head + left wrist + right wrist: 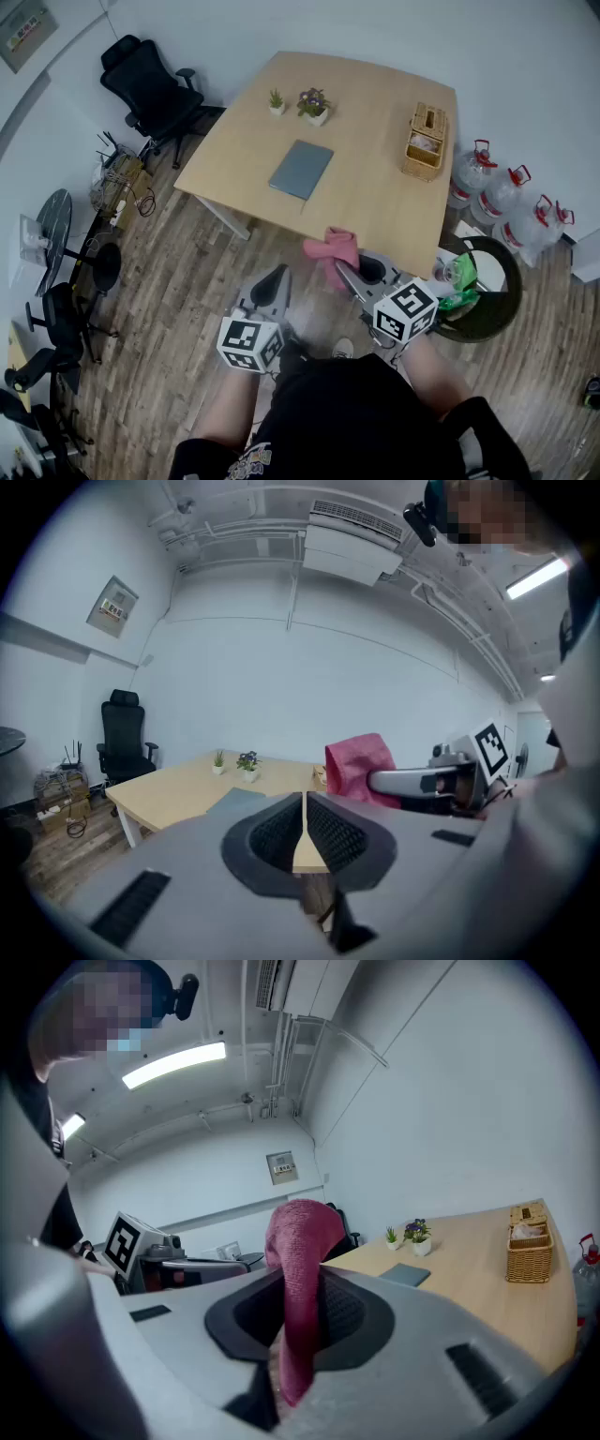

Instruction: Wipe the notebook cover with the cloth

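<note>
The pink cloth (332,251) is being grasped by the right claw (349,274), off the surface (375,197) where the grey notebook (301,169) is lying; the left claw (274,284) is being held clenched, empty.

Right gripper (302,1314) clamped on a pink cloth (298,1241).
The cloth stands up from between the pressed jaws, and its lower end hangs toward 6 o'clock. At 3 o'clock lies a wooden table (487,1297) bearing a grey notebook (406,1275), two potted plants (412,1236) and a wicker basket (530,1241). The left gripper (220,1263) shows at 9 o'clock.
</note>
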### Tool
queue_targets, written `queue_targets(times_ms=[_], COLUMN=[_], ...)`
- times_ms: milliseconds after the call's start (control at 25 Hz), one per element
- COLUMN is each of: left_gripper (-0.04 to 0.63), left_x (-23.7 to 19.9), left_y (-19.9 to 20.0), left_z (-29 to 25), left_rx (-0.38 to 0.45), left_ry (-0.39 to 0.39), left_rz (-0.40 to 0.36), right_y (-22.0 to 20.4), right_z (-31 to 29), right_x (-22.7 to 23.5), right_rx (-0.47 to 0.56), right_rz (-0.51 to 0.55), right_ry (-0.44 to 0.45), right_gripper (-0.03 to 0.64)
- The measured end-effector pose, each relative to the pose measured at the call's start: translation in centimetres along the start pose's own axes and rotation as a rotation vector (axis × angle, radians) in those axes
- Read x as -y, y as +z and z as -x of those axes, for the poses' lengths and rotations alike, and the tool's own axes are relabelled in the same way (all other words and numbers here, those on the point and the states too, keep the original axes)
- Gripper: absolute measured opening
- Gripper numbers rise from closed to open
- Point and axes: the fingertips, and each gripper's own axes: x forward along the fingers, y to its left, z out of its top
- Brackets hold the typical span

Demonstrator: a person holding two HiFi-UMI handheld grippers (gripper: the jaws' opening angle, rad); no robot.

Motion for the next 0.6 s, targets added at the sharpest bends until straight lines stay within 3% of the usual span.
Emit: queue_targets(times_ms=[600], left_gripper=[0.017], left_x=[-4.2], left_y=[0.3], left_z=[0.8], left_rx=[0.002], left_ry=[0.028], left_rz=[0.035], right_y=[0.2], right_z=[-2.6], right_x=[-0.1], right_rx=[0.013], right_rz=[-0.065], right_ry=[-0.03], right_gripper=[0.072])
